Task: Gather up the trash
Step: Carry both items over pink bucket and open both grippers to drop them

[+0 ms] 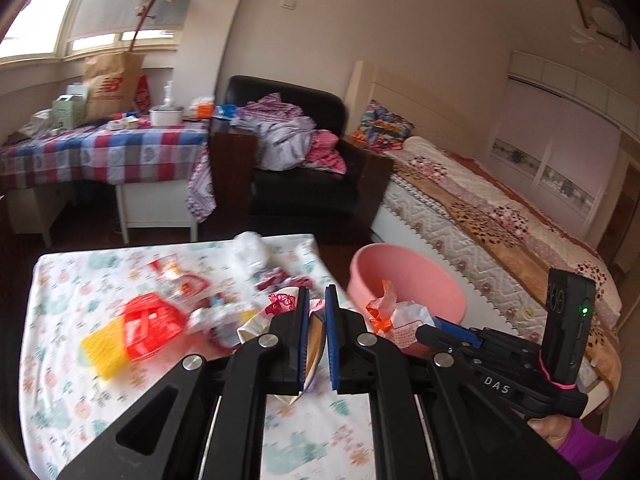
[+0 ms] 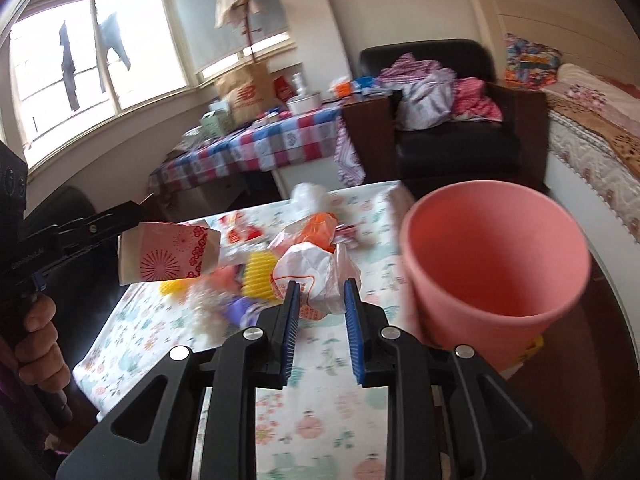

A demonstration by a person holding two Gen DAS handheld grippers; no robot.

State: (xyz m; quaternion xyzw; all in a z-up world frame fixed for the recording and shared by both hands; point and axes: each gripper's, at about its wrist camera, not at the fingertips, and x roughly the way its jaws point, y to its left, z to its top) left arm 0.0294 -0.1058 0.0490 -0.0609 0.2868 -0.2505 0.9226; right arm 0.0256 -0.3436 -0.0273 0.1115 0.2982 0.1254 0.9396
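Observation:
My left gripper [image 1: 317, 300] is shut on a paper cup with red prints [image 1: 280, 308], held above the table; the cup shows side-on in the right wrist view [image 2: 168, 254]. My right gripper [image 2: 320, 292] is shut on a crumpled white and orange plastic bag [image 2: 316, 268], held above the table; the bag also shows in the left wrist view [image 1: 396, 316] beside the bin. The pink bin [image 2: 496, 264] stands off the table's right edge, and also appears in the left wrist view [image 1: 404, 276]. More trash lies on the table: a red and yellow wrapper [image 1: 132, 328] and a clear plastic wad [image 1: 250, 250].
The small table has a floral cloth [image 1: 80, 400]. Behind stand a black armchair [image 1: 304, 184] with clothes, a table with a checked cloth [image 1: 100, 152] and a bed [image 1: 480, 216] on the right.

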